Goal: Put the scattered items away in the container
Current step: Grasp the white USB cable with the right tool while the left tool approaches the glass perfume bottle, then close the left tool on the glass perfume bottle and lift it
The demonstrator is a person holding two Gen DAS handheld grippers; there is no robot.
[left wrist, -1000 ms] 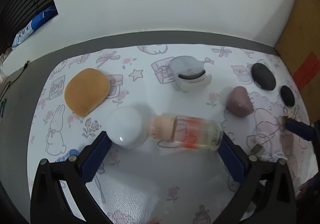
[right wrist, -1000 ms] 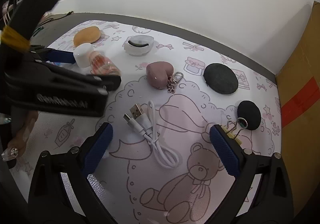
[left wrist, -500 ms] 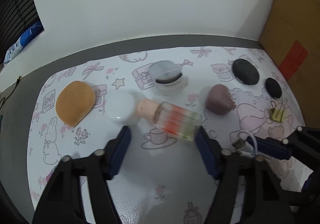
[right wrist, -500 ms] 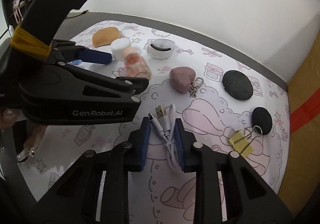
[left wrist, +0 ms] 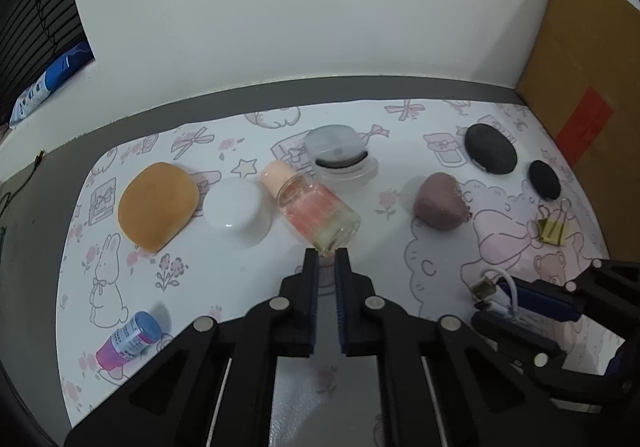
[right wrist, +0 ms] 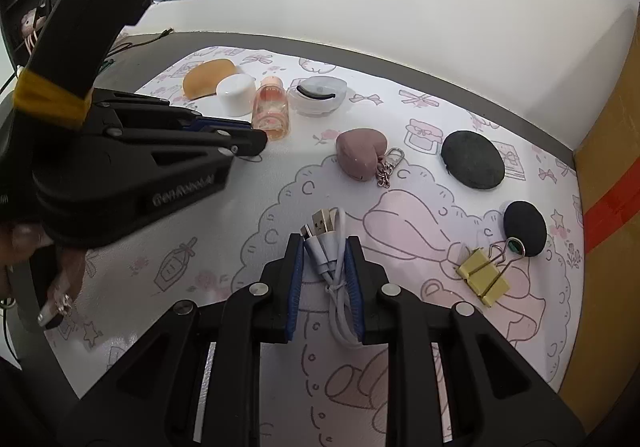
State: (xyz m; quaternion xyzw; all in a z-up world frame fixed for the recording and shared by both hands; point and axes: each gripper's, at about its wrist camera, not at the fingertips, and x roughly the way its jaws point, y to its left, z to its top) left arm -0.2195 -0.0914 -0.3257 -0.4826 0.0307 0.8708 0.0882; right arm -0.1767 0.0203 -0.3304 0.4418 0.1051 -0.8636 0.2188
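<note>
The white charging cable (right wrist: 335,275) lies bundled on the patterned mat of the worktop (right wrist: 248,215), pinched between the blue pads of the right tool (right wrist: 325,247), its plugs sticking out past the fingertips. To the left, the small glass bottle (left wrist: 316,209) with a peach cap lies on its side; the left tool (left wrist: 325,252) has narrowed fully, its tips just at the bottle's base, with nothing between them. A white round cap (left wrist: 236,207) sits just beside the bottle, an orange sponge (left wrist: 157,204) beyond it. Behind them stands a clear lidded jar (left wrist: 340,159). A pink heart keychain (right wrist: 362,153), two black pads (right wrist: 472,165) and a yellow binder clip (right wrist: 484,277) lie to the right, near a cardboard box (left wrist: 580,87).
</note>
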